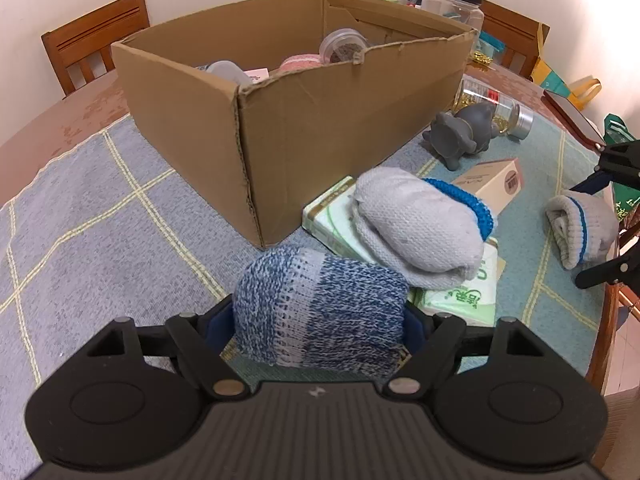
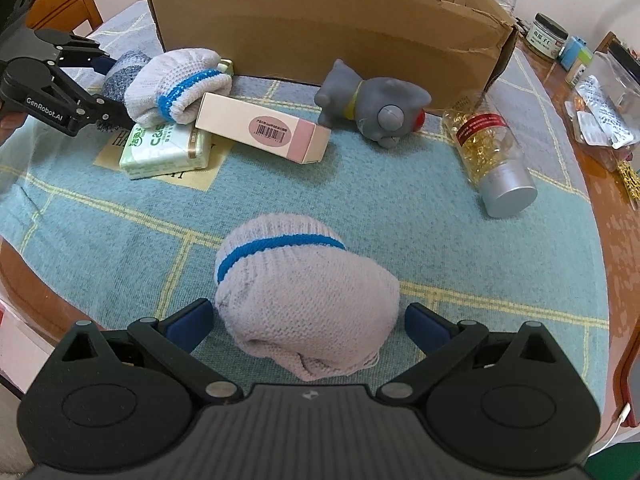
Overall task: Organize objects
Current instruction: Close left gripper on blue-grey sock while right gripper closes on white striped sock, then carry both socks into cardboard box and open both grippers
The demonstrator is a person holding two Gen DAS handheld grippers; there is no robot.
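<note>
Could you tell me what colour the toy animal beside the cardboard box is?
Grey toy animal with a yellow collar; clearest in the right wrist view.

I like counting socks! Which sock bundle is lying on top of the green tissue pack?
The white bundle with the bright blue cuff, beside the cardboard box. It rests on the green tissue pack; the other two are between grippers.

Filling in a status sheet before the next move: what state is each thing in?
Cardboard box: open-topped, partly filled.
Mottled blue sock roll: between left gripper pads.
Right gripper: open around white sock roll.
Grey toy: tipped over.
Glass jar: lying down, capped.
</note>
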